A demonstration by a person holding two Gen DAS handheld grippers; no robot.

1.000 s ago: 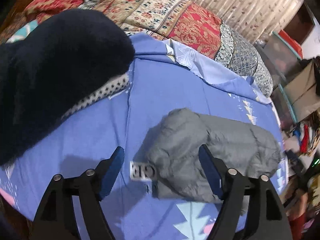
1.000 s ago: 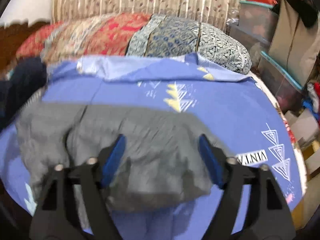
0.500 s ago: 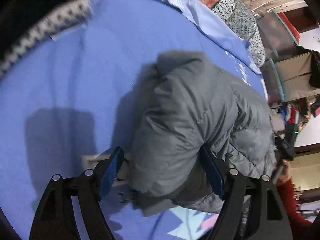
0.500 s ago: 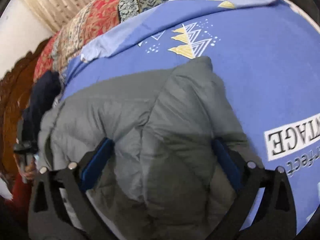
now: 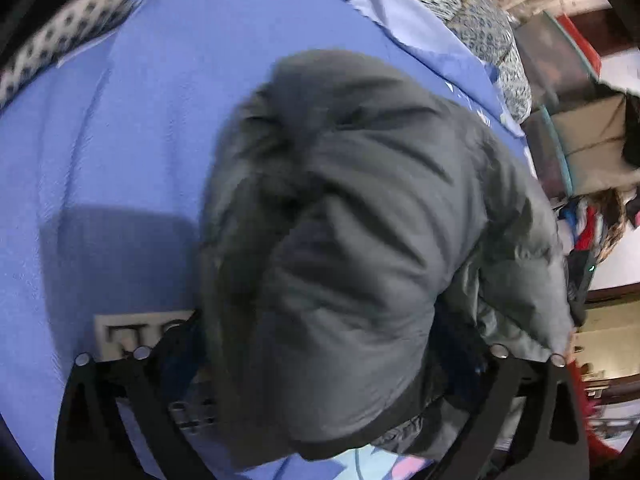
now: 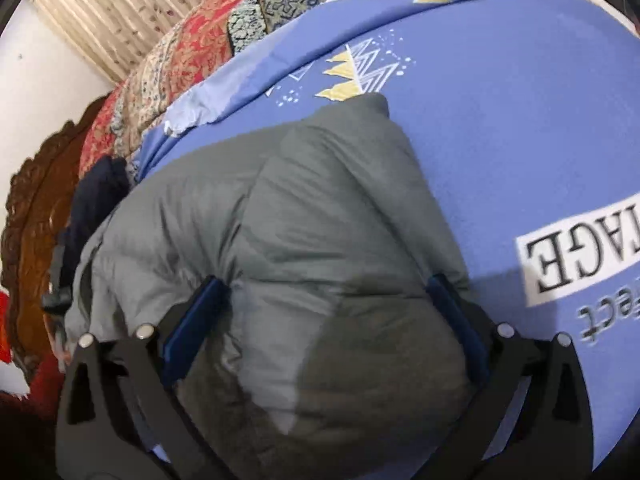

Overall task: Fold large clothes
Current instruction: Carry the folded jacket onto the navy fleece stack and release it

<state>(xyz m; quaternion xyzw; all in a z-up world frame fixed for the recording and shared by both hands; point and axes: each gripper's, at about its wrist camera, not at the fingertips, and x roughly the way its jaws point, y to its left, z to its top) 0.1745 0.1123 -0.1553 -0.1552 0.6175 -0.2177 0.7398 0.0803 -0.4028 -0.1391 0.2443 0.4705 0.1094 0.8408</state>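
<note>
A folded grey puffer jacket (image 5: 352, 216) lies in a bundle on the blue bedsheet (image 5: 132, 132). My left gripper (image 5: 320, 344) is open and straddles one end of the bundle, its fingers mostly buried under the fabric. In the right wrist view the same jacket (image 6: 288, 240) fills the middle. My right gripper (image 6: 324, 316) is open, its blue pads (image 6: 192, 320) pressed against the two sides of the jacket's other end.
The blue sheet (image 6: 520, 120) has printed triangles and a white text label (image 6: 580, 260). Patterned red and blue quilts (image 6: 208, 36) lie at the bed's far side. A dark garment (image 6: 96, 196) sits by the wooden headboard (image 6: 32, 216). Storage boxes (image 5: 560, 60) stand beside the bed.
Both grippers have moved down and in over the jacket, from hovering near it to straddling its two ends with the fabric between the open fingers.
</note>
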